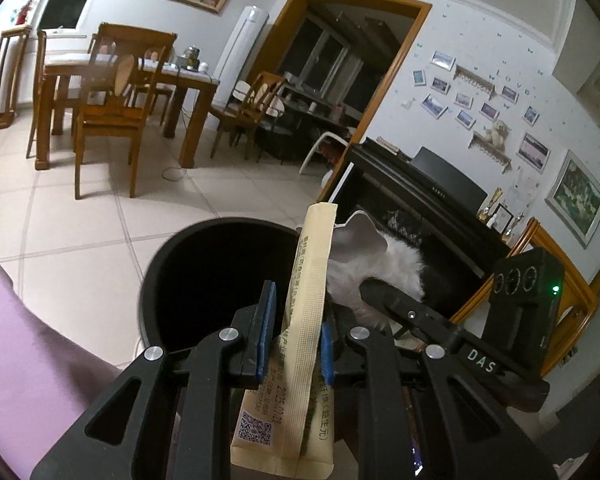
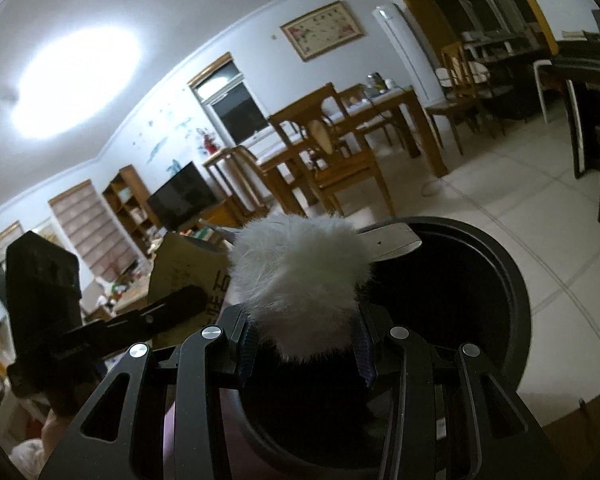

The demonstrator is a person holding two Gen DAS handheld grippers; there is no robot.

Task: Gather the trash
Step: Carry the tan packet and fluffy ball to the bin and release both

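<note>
My left gripper (image 1: pixel 294 334) has its jaws parted around a long beige paper packet (image 1: pixel 306 300) with printed text and a QR code; the packet stands upright between the blue pads, over the rim of a round black bin (image 1: pixel 204 276). My right gripper (image 2: pixel 304 344) is shut on a white fluffy piece (image 2: pixel 300 276) with a grey tab sticking out, held above the same black bin (image 2: pixel 492 280). The fluffy piece also shows in the left wrist view (image 1: pixel 376 268), just right of the packet. The two grippers are close together over the bin's opening.
A wooden dining table with chairs (image 1: pixel 112 92) stands across the tiled floor. A black piano (image 1: pixel 420 196) is along the right wall. A cardboard box (image 2: pixel 188 268) and a TV (image 2: pixel 182 196) are to the left in the right wrist view. A purple sleeve (image 1: pixel 28 344) is at the left.
</note>
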